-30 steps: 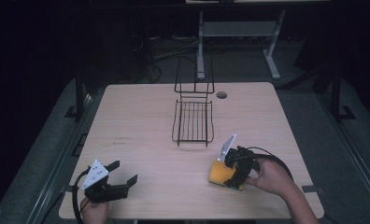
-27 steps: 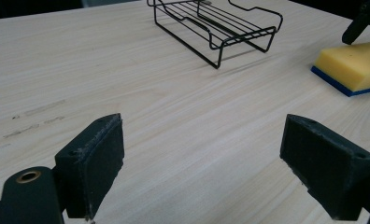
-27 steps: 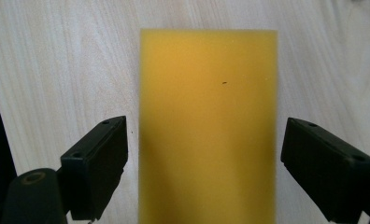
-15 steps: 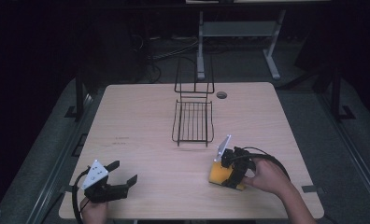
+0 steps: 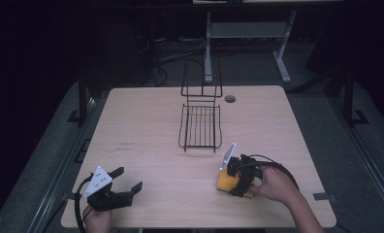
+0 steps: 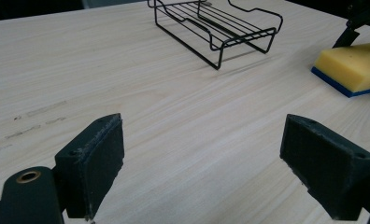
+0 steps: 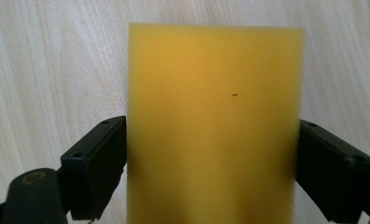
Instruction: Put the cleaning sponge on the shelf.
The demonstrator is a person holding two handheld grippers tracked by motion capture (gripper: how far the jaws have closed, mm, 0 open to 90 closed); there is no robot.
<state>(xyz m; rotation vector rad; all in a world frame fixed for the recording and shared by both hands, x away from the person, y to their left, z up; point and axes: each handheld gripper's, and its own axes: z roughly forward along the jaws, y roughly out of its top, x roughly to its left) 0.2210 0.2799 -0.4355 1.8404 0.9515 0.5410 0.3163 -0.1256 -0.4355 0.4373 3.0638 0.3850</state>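
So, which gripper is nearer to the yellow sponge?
Right. The right gripper has its jaws on both sides of the sponge; the left gripper stays far across the table.

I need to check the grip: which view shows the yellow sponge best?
The right gripper view: the yellow sponge with a blue base sits between the right gripper jaws, touching both. The left gripper view shows its blue base; the high view shows it mostly hidden.

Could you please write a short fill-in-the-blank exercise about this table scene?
1. The right tool has its jaws on both sides of a yellow sponge with a ____ underside.
2. The black wire rack holds ____ items.
3. The left tool has its jaws ____.
Missing words: blue; no; open
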